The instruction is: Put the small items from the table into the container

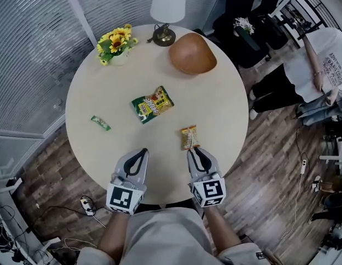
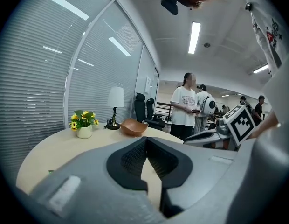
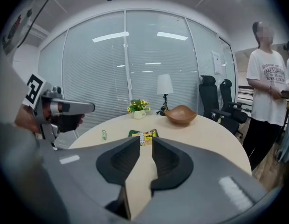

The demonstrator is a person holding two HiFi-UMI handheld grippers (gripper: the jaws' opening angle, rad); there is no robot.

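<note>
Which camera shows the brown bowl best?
The head view: it looks down on the bowl, showing its whole round shape beside the lamp. The left gripper view and the right gripper view show the bowl only side-on, small and far across the table.

Ceiling strip lights [image 2: 194, 37] give bright, even light; fisheye edges bend and darken.

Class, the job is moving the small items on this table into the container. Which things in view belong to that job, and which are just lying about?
Belongs to the job: green snack packet; small green wrapped sweet; small orange packet; brown bowl, the likely container.

Just lying about: pot of sunflowers; table lamp; black office chair.
</note>
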